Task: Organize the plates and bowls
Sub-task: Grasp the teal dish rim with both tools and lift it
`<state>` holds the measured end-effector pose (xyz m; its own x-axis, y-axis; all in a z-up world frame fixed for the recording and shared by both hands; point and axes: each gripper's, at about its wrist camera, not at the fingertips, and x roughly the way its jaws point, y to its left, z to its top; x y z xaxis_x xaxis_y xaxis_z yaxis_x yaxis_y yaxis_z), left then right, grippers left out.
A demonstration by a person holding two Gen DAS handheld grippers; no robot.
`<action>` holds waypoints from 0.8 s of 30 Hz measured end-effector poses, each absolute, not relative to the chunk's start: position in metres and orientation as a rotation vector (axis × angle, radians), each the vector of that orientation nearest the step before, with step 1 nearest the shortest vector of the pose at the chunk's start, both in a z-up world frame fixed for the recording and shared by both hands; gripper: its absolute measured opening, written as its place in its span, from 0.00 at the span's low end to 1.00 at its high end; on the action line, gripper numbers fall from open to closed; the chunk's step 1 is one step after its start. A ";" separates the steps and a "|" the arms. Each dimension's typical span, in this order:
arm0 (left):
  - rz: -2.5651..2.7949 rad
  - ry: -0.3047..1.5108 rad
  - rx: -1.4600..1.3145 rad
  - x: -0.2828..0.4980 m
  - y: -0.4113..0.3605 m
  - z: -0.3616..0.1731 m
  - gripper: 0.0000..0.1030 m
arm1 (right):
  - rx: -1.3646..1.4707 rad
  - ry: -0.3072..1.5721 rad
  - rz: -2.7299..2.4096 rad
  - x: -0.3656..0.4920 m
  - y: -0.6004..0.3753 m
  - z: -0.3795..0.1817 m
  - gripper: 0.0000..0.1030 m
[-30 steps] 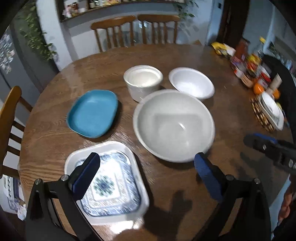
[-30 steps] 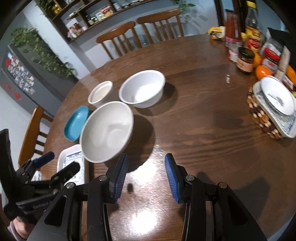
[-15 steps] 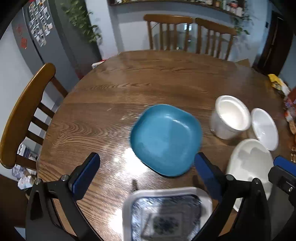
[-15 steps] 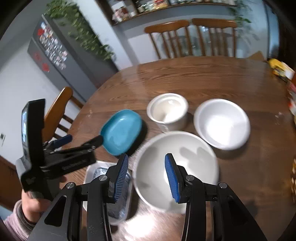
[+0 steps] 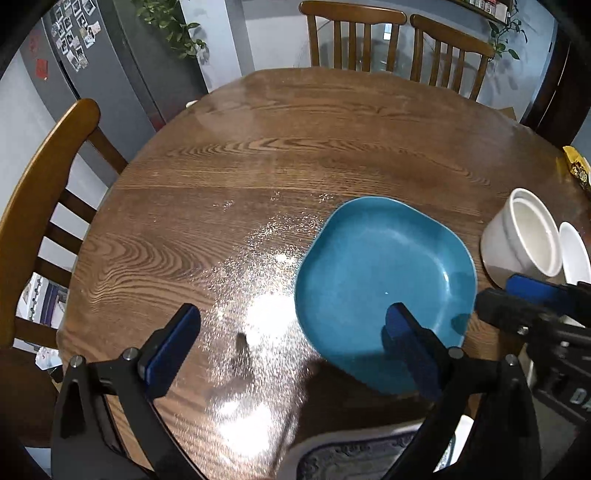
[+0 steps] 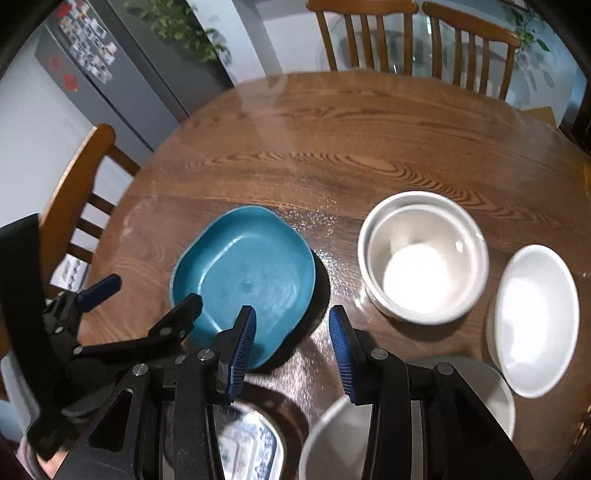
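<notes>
left gripper: jaws wide apart, holding nothing; right blue pad sits over near edge of blue plate, left pad over bare table; contact with plate can't be told
right gripper: jaws apart, empty; hangs above table between blue plate and big bowl, left pad over plate's near rim
patterned dish: white square dish with blue pattern, nearest edge of table, mostly hidden under both grippers; also at bottom of left view
big bowl: grey-white, near right, partly hidden behind right gripper
blue plate: rounded-square, teal, flat on table, just beyond patterned dish; in right view left of white pot
white pot: deep, straight-walled, upright, right of blue plate, apart from it; in left view
small bowl: white, shallow, just right of pot, beyond big bowl
table: round, dark wood, glare patch near left gripper
chairs: two wooden at far side, one at left
fridge: grey, photos on it, far left
plant: far, beside fridge
</notes>
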<state>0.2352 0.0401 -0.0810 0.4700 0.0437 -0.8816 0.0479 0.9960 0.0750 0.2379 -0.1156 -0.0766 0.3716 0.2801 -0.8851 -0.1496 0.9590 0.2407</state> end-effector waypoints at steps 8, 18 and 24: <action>-0.047 1.125 0.074 0.250 0.043 -0.097 0.75 | 0.087 1.209 0.227 0.256 -0.105 -0.100 0.40; -0.110 1.150 0.039 0.255 0.040 -0.106 0.32 | 0.006 1.198 0.216 0.261 -0.090 -0.099 0.28; -0.120 1.141 0.042 0.254 0.038 -0.107 0.23 | -0.041 1.193 0.191 0.262 -0.085 -0.100 0.14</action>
